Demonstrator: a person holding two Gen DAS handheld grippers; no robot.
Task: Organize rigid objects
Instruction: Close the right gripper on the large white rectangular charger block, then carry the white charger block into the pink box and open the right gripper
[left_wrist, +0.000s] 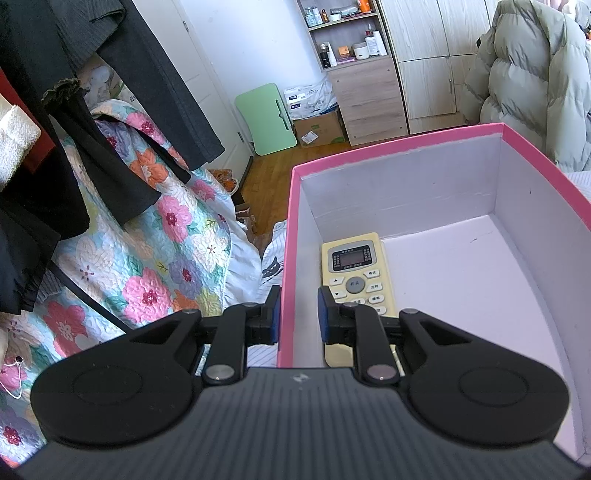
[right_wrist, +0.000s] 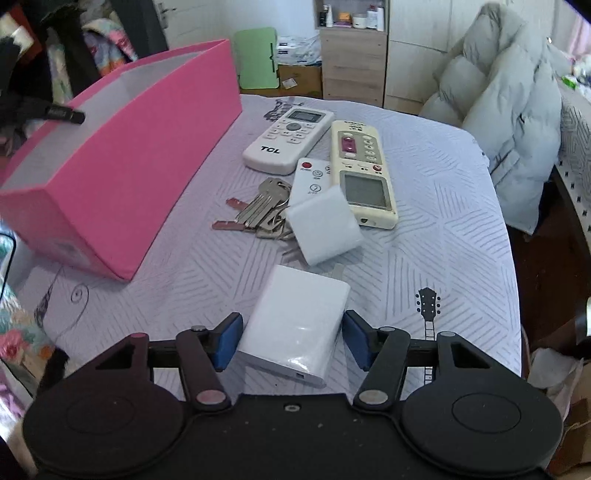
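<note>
Right gripper (right_wrist: 291, 341) straddles white power bank (right_wrist: 295, 328), jaws spread, pads not pressing yet. Left gripper (left_wrist: 298, 314) clamps pink box (left_wrist: 291, 236) wall. One remote (left_wrist: 356, 273) inside; two remotes, keys (right_wrist: 258, 212), charger (right_wrist: 323, 229) remain on bed.

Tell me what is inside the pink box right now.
In the left wrist view, the pink box holds one cream remote control, lying flat against its left wall. The floor beyond it is bare. The left gripper, clamped on that wall, hides the remote's near end and the box's nearest corner.
</note>
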